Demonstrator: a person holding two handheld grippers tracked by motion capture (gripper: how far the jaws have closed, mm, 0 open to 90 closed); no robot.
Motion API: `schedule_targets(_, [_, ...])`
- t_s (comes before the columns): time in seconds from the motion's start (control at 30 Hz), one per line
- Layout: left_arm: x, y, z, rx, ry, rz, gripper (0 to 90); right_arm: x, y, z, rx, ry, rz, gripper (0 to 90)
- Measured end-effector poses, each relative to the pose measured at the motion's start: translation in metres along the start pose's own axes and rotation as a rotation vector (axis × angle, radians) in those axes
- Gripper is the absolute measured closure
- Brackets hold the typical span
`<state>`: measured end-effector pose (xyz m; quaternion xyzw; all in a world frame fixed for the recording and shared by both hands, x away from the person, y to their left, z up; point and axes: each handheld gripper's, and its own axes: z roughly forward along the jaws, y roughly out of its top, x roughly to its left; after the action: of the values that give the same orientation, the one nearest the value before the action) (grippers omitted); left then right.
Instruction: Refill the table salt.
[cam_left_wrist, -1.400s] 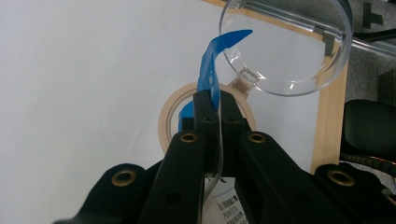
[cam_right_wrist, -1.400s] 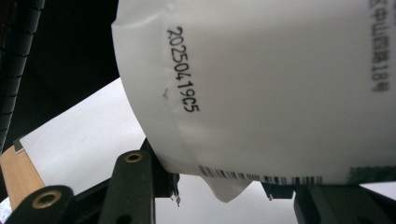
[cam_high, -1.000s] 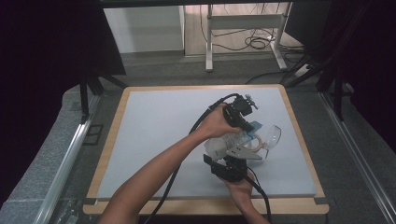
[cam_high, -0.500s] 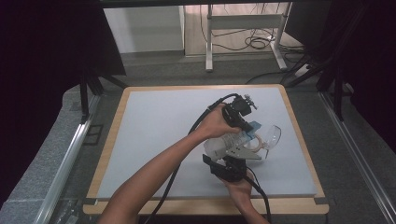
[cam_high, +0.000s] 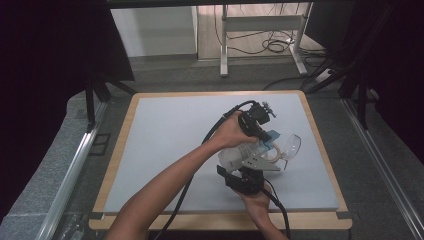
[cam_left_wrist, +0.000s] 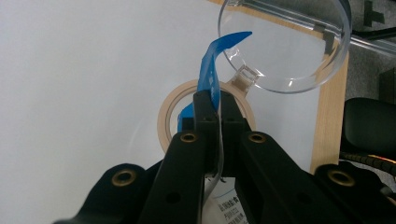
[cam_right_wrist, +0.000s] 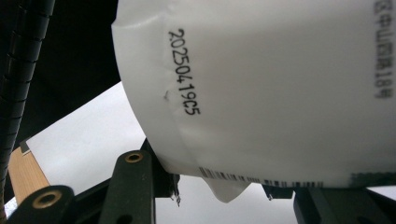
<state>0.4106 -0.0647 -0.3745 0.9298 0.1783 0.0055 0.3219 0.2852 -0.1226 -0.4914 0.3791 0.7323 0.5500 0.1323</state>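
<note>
The left gripper (cam_left_wrist: 212, 105) is pinched tight on the blue strip (cam_left_wrist: 212, 70) at the top of a white bag (cam_right_wrist: 280, 84). The right gripper (cam_right_wrist: 219, 186) holds the bag's body from below, with its jaws part way apart and pressing the bag's sides. Seen from above, the bag (cam_high: 240, 152) hangs just over the table (cam_high: 165, 130), near its right side, between the two grippers. A ring of tape (cam_left_wrist: 163, 123) lies on the table right under it, and a clear glass (cam_left_wrist: 285, 46) lies on its side just beside the ring. I think the strip could tear off or slip out if the left gripper pulls hard or crooked, for it is thin and the grip is small. The bag looks soft, so a harder squeeze from the right gripper could make it pop open and spill. A sudden jerk could also knock the glass, and it might roll toward the table's edge.
</note>
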Motion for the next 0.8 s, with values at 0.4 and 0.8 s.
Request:
schedule_targets(0.4, [0.0, 0.0002, 0.0004, 0.0, -0.003, 0.004, 90.0, 0.0004, 0.0006, -0.0005, -0.006, 0.003, -0.003, 56.1])
schedule_targets(0.8, [-0.0007, 0.002, 0.0017, 0.003, -0.007, 0.008, 90.0, 0.0004, 0.0022, -0.0019, -0.012, 0.005, -0.002, 56.2])
